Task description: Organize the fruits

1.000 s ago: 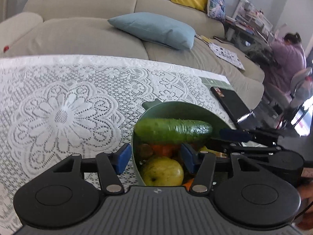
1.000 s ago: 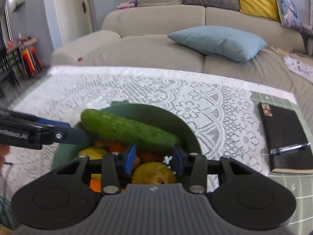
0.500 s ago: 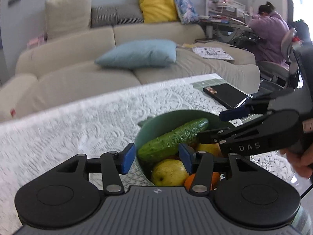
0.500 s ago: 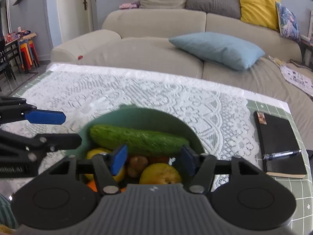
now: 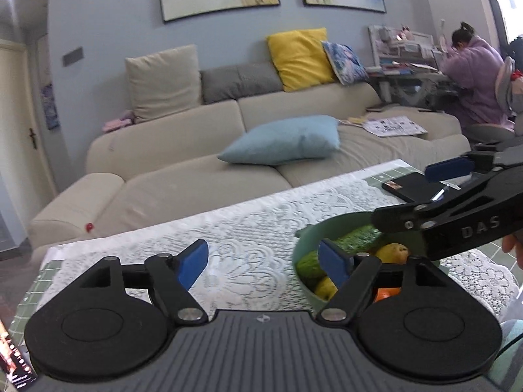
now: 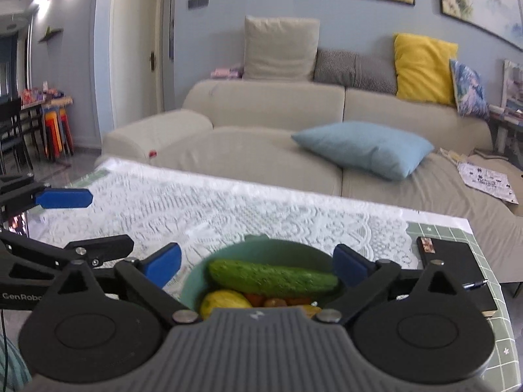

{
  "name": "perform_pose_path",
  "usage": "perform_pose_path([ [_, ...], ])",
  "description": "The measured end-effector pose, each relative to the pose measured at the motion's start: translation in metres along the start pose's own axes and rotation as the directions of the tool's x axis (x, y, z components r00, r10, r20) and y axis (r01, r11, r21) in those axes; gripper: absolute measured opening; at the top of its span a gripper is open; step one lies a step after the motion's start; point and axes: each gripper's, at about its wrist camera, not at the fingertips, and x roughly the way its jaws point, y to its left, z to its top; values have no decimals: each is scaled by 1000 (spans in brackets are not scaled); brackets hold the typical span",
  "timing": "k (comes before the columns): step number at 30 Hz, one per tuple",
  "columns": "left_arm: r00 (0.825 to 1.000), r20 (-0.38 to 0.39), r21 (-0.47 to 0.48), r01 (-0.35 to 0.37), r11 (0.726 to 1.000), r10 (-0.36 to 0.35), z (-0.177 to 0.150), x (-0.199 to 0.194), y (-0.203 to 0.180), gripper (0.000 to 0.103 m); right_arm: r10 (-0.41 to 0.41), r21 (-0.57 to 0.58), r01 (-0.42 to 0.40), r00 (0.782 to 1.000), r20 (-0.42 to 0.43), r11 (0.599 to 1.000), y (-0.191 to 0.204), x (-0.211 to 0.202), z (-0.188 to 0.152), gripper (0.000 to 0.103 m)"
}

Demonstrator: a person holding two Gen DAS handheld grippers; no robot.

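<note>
A green bowl (image 6: 287, 249) sits on the lace tablecloth (image 6: 228, 212) and holds a cucumber (image 6: 273, 277), yellow pears (image 6: 222, 300), an orange (image 5: 385, 292) and small reddish fruits. In the left wrist view the bowl (image 5: 302, 245) is at the right, with the cucumber (image 5: 358, 238) and a pear (image 5: 392, 251) in it. My left gripper (image 5: 264, 263) is open and empty, above the cloth left of the bowl. My right gripper (image 6: 256, 264) is open and empty, raised above the bowl's near side.
A black notebook (image 6: 454, 271) with a pen lies on the green mat at the table's right end. A beige sofa (image 6: 294, 121) with a blue pillow (image 6: 362, 148) stands behind the table. A person (image 5: 470, 81) sits at a desk far right.
Both grippers have opened wide and pulled up and back from the bowl. The left gripper has moved left, so the bowl now lies at its right.
</note>
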Motion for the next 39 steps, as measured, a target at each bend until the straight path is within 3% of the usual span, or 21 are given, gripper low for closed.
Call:
perform_pose_path([
  [5, 998, 24, -22, -57, 998, 57, -13, -10, 7, 95, -21, 38, 19, 998, 67, 999, 13, -17, -17, 99],
  [12, 997, 16, -37, -77, 996, 78, -36, -12, 9, 96, -69, 92, 58, 991, 117, 994, 26, -25, -50, 99],
  [21, 997, -51, -79, -68, 995, 64, -59, 2, 5, 96, -106, 53, 102, 991, 82, 993, 39, -16, -91, 99],
  [29, 993, -106, -87, -60, 994, 51, -73, 14, 3, 96, -72, 36, 69, 993, 97, 997, 40, -15, -92, 99],
  [39, 987, -152, -87, -65, 994, 51, -80, 22, 2, 96, -52, 125, 43, 996, 71, 991, 29, -7, -92, 99],
])
